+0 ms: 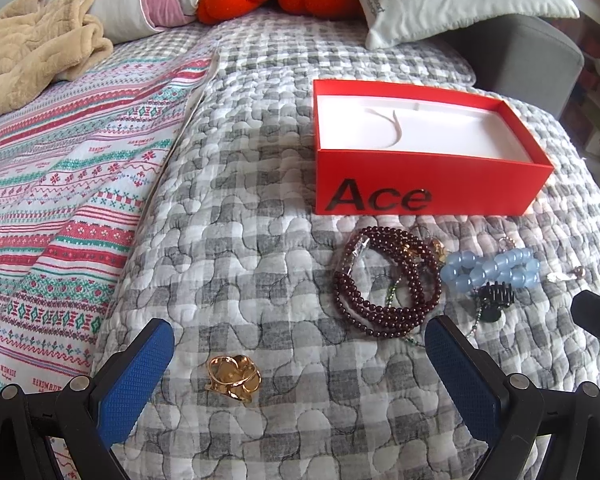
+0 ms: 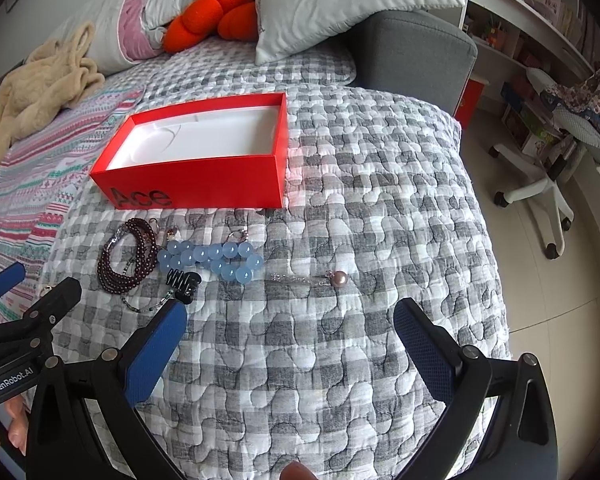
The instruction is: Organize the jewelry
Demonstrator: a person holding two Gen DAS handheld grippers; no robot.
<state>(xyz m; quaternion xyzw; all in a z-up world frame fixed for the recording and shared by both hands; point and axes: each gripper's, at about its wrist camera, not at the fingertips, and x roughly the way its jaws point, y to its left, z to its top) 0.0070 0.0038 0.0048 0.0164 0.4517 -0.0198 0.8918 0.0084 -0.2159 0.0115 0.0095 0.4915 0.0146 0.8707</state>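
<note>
Gold ring (image 1: 233, 377) lies between the released left tongs (image 1: 298, 344), nearer than the released right tongs (image 2: 290, 320).

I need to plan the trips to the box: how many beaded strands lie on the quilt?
3: dark red bead strand coiled before the red box; light blue bead bracelet to its right; thin green beaded strand partly beneath them. More may be hidden.
</note>
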